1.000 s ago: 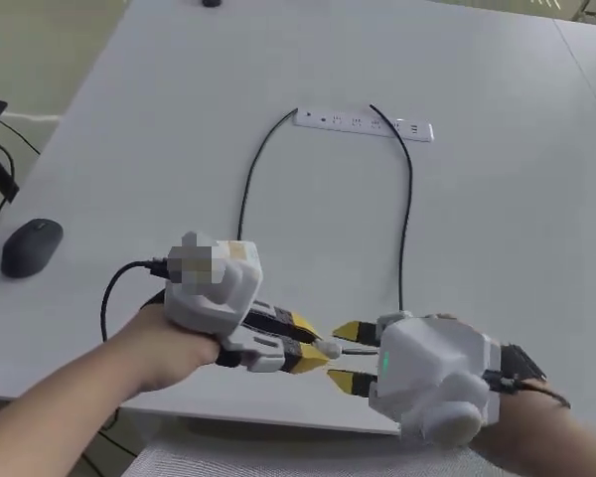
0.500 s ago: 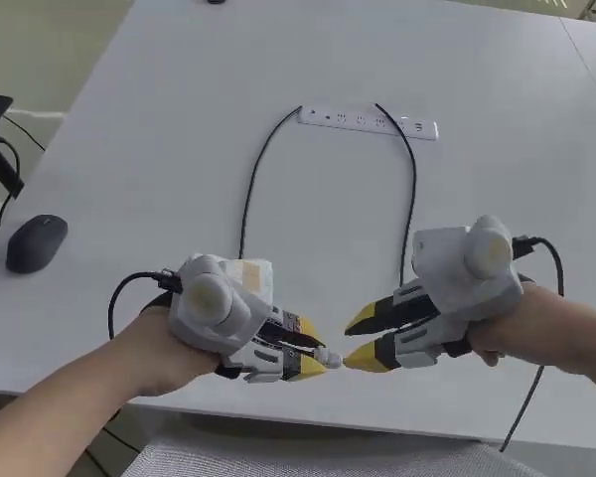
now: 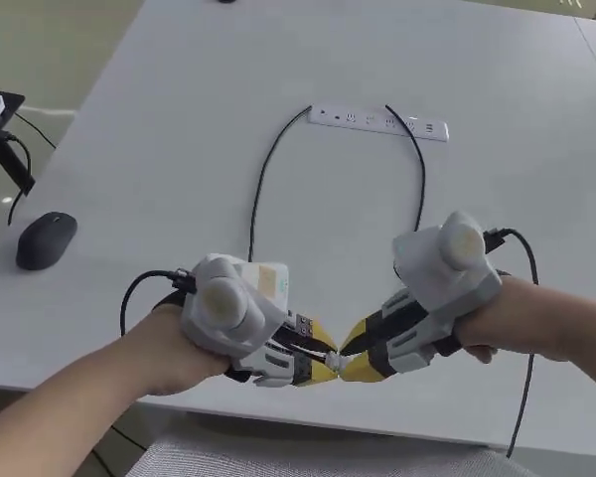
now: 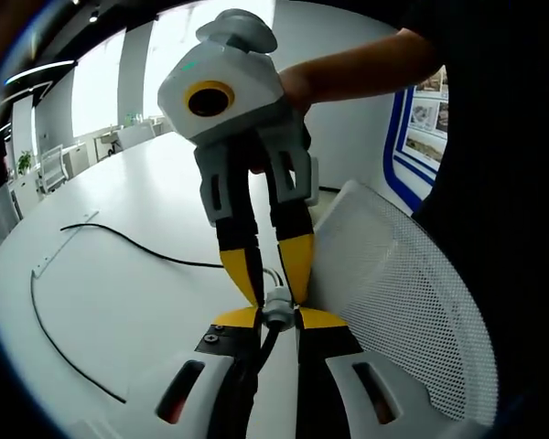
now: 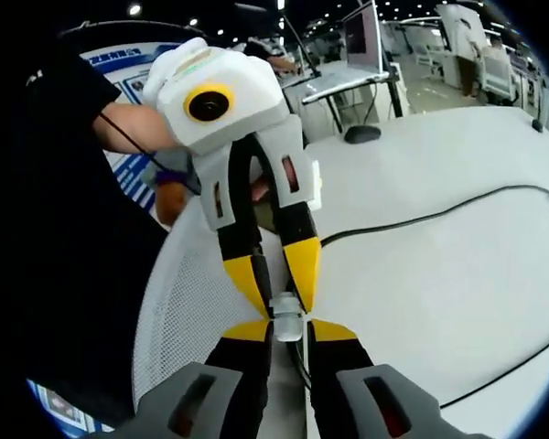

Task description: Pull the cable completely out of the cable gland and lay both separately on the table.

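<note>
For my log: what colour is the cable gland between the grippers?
The cable gland is white, clearest in the right gripper view.

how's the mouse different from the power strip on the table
The mouse is dark, rounded and lies near the left edge; the power strip is white, long and flat, farther back, with black cables running from it. Both lie on the white table.

The white table point(image 3: 179, 119) carries a white power strip point(image 3: 377, 121) at its far middle. One black cable point(image 3: 261, 189) runs from the strip's left end toward the near edge, and a second black cable point(image 3: 421, 184) from its right part (both curve gently). Far left of the strip lies a dark mouse point(image 3: 46, 239).
</note>
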`<state>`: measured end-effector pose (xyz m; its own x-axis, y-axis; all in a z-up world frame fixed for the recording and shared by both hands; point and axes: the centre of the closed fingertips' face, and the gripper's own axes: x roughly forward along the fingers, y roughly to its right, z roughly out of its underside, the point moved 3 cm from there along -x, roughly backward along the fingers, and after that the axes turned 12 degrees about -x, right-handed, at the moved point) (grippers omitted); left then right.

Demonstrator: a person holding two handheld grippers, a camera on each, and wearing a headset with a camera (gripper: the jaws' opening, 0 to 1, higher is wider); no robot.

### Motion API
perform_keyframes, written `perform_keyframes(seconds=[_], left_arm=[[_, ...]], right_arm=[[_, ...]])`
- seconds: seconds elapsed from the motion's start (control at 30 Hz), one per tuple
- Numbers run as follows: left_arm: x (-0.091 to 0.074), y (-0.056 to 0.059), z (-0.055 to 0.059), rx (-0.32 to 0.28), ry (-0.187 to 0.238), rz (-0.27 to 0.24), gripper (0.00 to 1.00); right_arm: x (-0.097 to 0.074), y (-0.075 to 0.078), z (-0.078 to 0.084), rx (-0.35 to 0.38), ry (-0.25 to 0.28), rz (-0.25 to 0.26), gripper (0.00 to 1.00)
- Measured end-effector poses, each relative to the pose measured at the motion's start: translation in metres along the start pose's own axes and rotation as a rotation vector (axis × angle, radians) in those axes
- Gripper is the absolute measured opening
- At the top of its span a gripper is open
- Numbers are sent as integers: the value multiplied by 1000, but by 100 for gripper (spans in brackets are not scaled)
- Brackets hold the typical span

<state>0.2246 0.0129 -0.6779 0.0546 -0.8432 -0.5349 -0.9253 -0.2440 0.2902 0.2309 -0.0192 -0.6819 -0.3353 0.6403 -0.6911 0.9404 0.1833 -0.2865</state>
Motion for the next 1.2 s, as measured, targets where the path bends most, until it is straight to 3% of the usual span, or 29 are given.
perform_keyframes(seconds=[0.17, 0.3, 0.33, 0.4, 0.8, 0.9, 0.97, 1.03, 1.1, 1.2], left_arm=[[1, -1, 1, -13, -7, -1, 15], [0, -4, 3, -57, 4, -4, 15], [-1, -5, 2, -61, 10, -9, 15], [-2, -5, 2, -101, 24, -4, 15], [-10, -5, -6, -259, 114, 14, 15], [-13, -6, -9, -301, 130, 19, 15], [-13, -5, -9, -346, 128, 30, 15], [-14, -8, -10, -366, 140, 29, 15], [-14, -8, -11, -406, 135, 36, 15], [-14, -7, -11, -391, 126, 33, 15]], right_arm=[[1, -3, 0, -3, -15, 0, 8], [2, -3, -1, -71, -38, 67, 7], [1, -2, -2, -97, -44, 111, 7], [1, -4, -3, -125, -52, 153, 7], [-6, -16, -12, -463, -139, 496, 7], [-8, -17, -14, -501, -148, 562, 7], [-7, -19, -15, -542, -166, 584, 7], [-9, -17, -17, -573, -175, 638, 7], [-7, -19, -16, -564, -171, 643, 7], [-8, -18, -16, -567, -169, 652, 7]])
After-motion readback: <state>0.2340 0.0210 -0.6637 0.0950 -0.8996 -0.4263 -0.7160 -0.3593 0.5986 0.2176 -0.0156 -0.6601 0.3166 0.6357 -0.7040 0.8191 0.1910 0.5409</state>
